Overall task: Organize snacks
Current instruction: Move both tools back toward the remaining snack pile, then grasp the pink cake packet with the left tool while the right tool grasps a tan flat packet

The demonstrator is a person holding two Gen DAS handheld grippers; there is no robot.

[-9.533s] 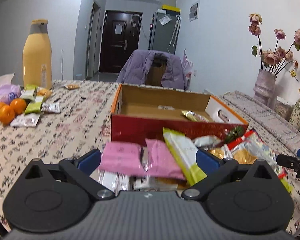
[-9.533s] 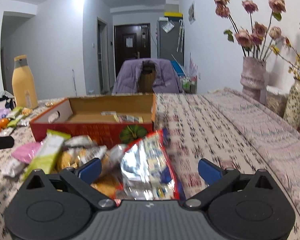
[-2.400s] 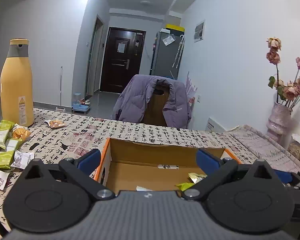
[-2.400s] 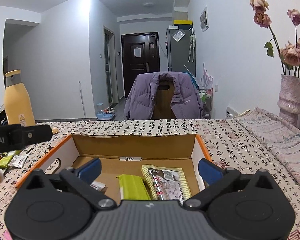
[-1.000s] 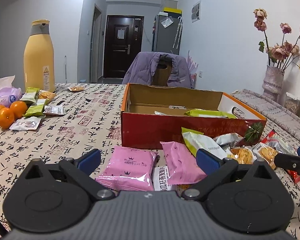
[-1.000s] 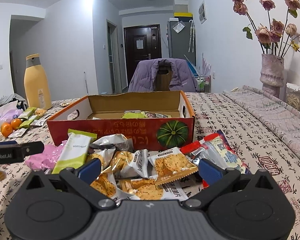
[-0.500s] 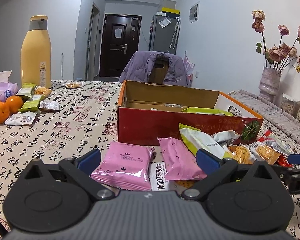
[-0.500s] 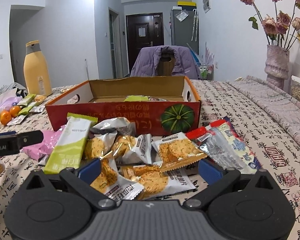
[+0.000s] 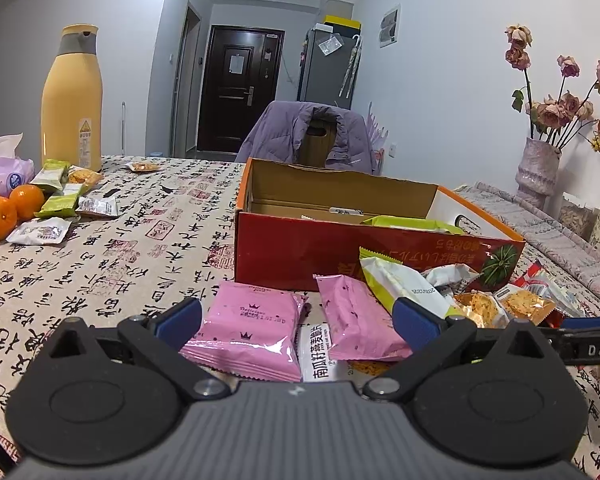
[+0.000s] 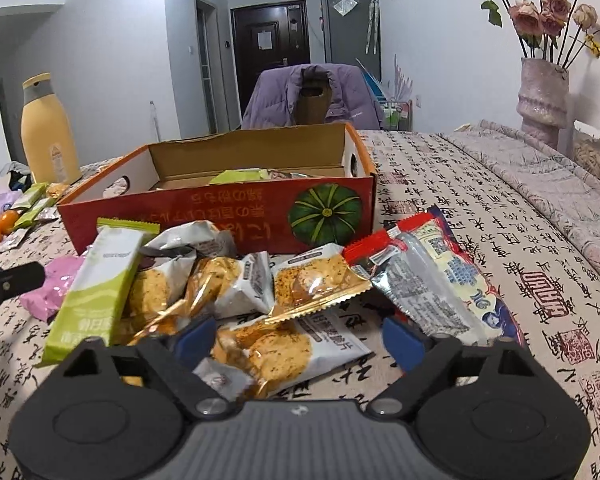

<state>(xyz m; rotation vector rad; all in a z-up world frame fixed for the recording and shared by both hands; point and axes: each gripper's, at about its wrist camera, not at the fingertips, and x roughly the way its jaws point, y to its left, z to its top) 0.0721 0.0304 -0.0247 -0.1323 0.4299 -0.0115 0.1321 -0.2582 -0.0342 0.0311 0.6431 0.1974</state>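
A red cardboard box (image 9: 300,252) with orange rims stands open on the table, with a green packet (image 9: 410,224) inside; it also shows in the right wrist view (image 10: 220,216). A pile of snack packets lies in front of it. My left gripper (image 9: 298,318) is open, low over two pink packets (image 9: 248,326) and a white one. My right gripper (image 10: 298,332) is open over a white cracker packet (image 10: 288,346), with a green bar (image 10: 100,288) to its left and a red-edged packet (image 10: 432,280) to its right.
A tall yellow bottle (image 9: 72,100), oranges (image 9: 12,208) and several small packets lie at the far left. A chair with a purple jacket (image 9: 312,132) stands behind the table. Vases with dried roses (image 9: 540,168) stand at the right.
Both grippers have come down from over the box and moved closer to the snack pile in front of it. Both stay open and empty.
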